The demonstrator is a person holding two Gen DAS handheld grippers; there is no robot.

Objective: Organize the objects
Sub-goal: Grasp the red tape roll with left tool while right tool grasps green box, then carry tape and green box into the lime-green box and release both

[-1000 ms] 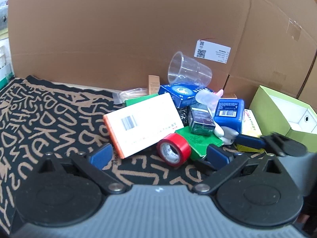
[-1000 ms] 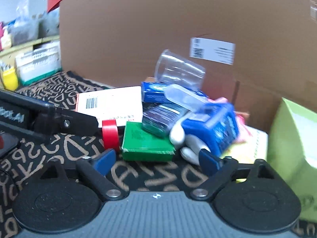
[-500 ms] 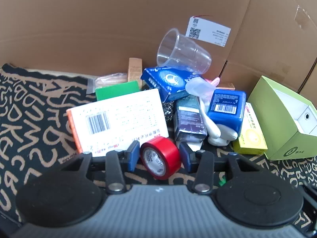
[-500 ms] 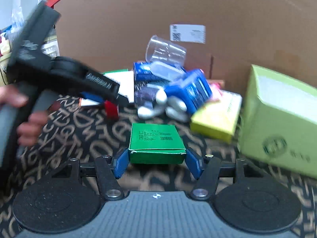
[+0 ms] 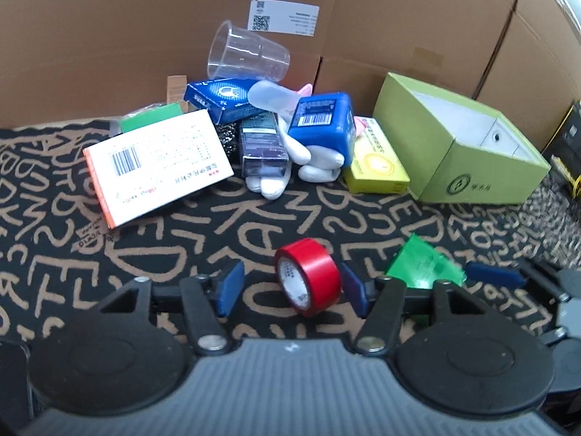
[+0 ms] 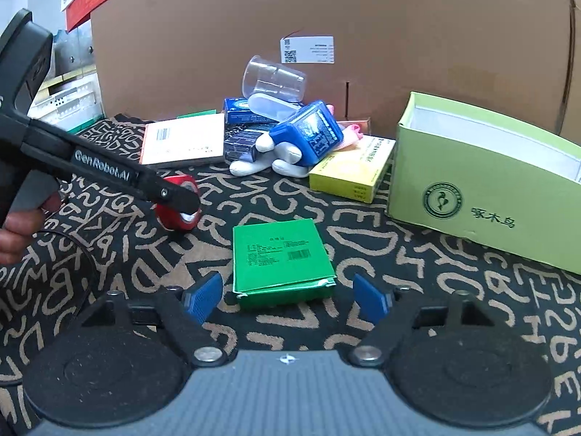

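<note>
Two things lie apart from the heap, out on the black tabletop mat with tan letters (image 5: 254, 225). The red roll of tape (image 5: 308, 277) sits between the spread fingers of the left hand-held gripper (image 5: 288, 287); it seems to touch the right-side pad, though the view cannot settle that, and nothing is clamped. The flat green carton (image 6: 281, 259) lies on the mat between the wide-open fingers of the right hand-held gripper (image 6: 287, 296), touching neither. The open lime-green cardboard box (image 6: 483, 196) shows nothing inside it from here. The heap by the brown cardboard wall (image 5: 109, 36), with its clear plastic cup (image 5: 247, 52), blue box (image 5: 321, 123) and white-and-orange book (image 5: 156, 163), is unsorted, so most of the work remains.
</note>
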